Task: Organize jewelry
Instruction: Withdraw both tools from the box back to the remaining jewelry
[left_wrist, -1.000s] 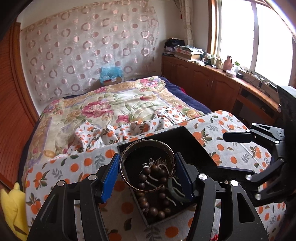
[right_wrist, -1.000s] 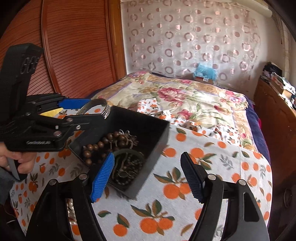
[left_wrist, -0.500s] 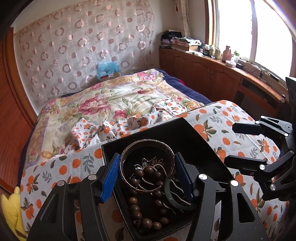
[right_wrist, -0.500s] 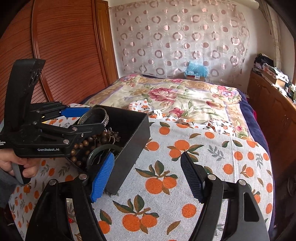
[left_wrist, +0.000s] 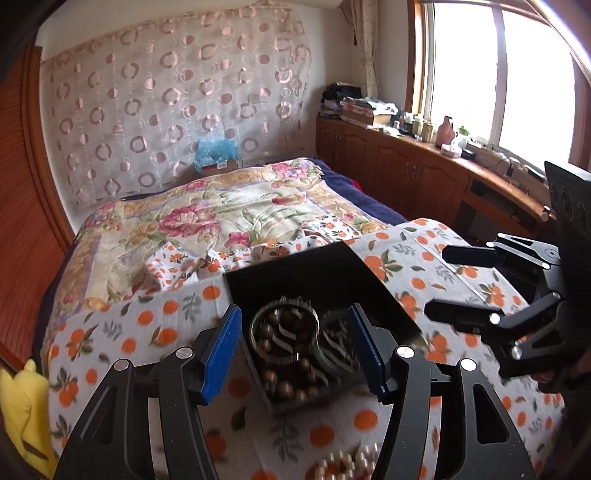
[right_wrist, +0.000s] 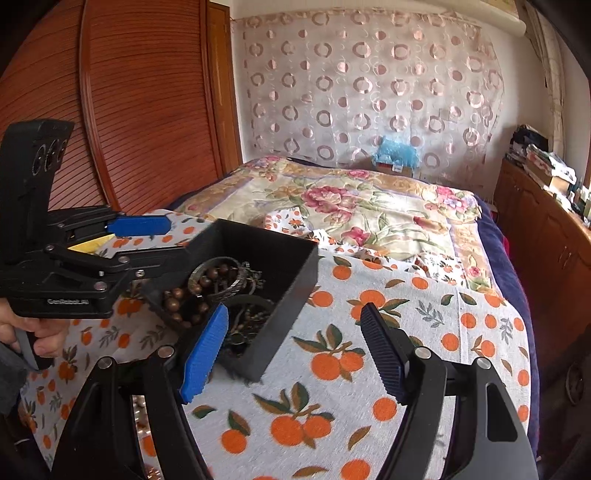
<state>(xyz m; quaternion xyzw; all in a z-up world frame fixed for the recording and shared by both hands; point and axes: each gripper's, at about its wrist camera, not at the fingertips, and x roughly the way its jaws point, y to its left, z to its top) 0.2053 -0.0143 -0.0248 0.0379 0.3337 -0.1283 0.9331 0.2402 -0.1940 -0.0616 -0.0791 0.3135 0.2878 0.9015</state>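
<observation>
A black open jewelry box sits on the orange-print cloth. In it lie a metal bangle, a string of brown wooden beads and a dark green bangle. My left gripper is open and empty, its blue pads held wide just above the box. My right gripper is open and empty over the box's right front corner. A pearl string lies on the cloth near the front edge.
The clothed surface stands before a bed with a floral quilt. Wooden cabinets with clutter run under the window on the right. A wooden sliding door is on the left. A yellow object lies at the left edge.
The metal bangle has left my left gripper's pads and dropped into the box onto the beads. The left gripper has pulled back and up. The right gripper stays open nearby.
</observation>
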